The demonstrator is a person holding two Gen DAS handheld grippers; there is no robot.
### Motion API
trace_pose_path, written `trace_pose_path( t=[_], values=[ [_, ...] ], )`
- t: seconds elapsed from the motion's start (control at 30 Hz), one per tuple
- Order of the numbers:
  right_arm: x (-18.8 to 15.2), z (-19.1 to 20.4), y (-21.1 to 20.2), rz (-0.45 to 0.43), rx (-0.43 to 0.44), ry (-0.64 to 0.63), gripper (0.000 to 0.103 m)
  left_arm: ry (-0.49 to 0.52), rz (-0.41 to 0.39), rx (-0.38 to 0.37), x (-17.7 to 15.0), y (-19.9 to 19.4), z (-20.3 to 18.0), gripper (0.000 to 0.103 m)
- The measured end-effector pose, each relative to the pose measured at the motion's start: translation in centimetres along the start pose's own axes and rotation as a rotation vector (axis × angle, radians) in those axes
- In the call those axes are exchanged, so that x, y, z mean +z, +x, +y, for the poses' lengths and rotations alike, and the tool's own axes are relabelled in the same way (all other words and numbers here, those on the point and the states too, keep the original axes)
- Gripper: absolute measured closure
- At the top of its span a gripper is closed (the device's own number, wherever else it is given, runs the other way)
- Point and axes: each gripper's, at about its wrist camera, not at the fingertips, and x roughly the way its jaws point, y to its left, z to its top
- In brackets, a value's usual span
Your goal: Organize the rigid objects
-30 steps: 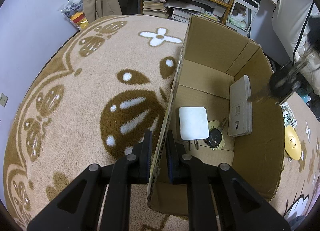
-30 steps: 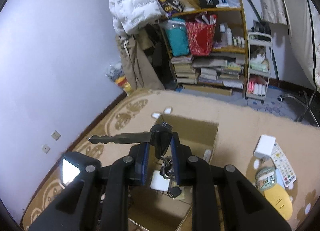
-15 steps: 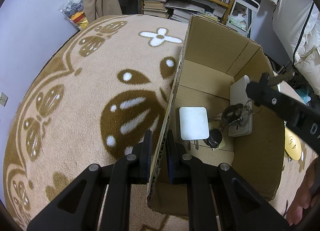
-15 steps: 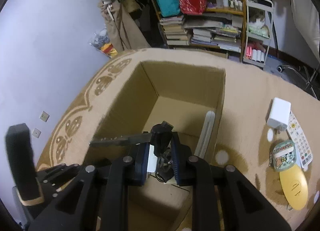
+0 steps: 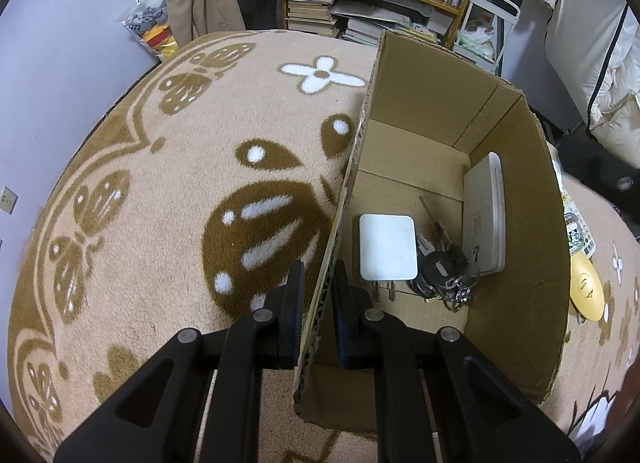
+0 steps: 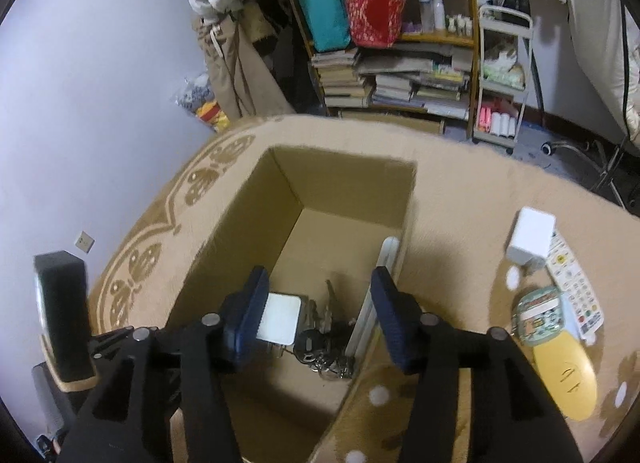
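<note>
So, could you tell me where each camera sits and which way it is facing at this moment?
Left wrist: on the left gripper, low at the cardboard box, looking along the wall its fingers pinch.
Right wrist: on the right gripper, above the box, looking down inside; its fingers are spread and hold nothing.
Both show the white charger, key bunch and the box.

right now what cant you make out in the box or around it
- Keys, left wrist view: a dark tangle, so their count is unclear.
- Charger: prongs partly hidden by the left tool, which clamps the box wall.
- White flat device: stands on edge, markings too small.
- Remote, right wrist view: button labels too small; the open right tool hides the box floor.
</note>
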Motion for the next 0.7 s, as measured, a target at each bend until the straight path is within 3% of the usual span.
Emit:
trace_pose_path(
  t=[0.1, 0.27, 0.53, 0.7],
  values=[
    [0.3, -0.4, -1.3, -0.031, -0.020, -0.010, 0.022, 0.001, -0.001, 0.001, 0.0, 0.0, 0.0, 0.090],
    [0.5, -2.2, -2.7, -0.067, -0.087, -0.024, 0.007, 0.000, 0.000, 0.001, 0.0, 0.0, 0.0, 0.090],
    [-0.6, -8.1, -2.1, -0.033, -0.127, 0.156, 0.005, 0.000, 0.000, 0.000, 0.0, 0.0, 0.1, 0.090],
    [-1.7, -10.8, -1.0, -0.025, -0.193, 0.185, 0.005, 0.003, -0.001, 0.004, 0.0, 0.0, 0.1, 0.090]
  ],
)
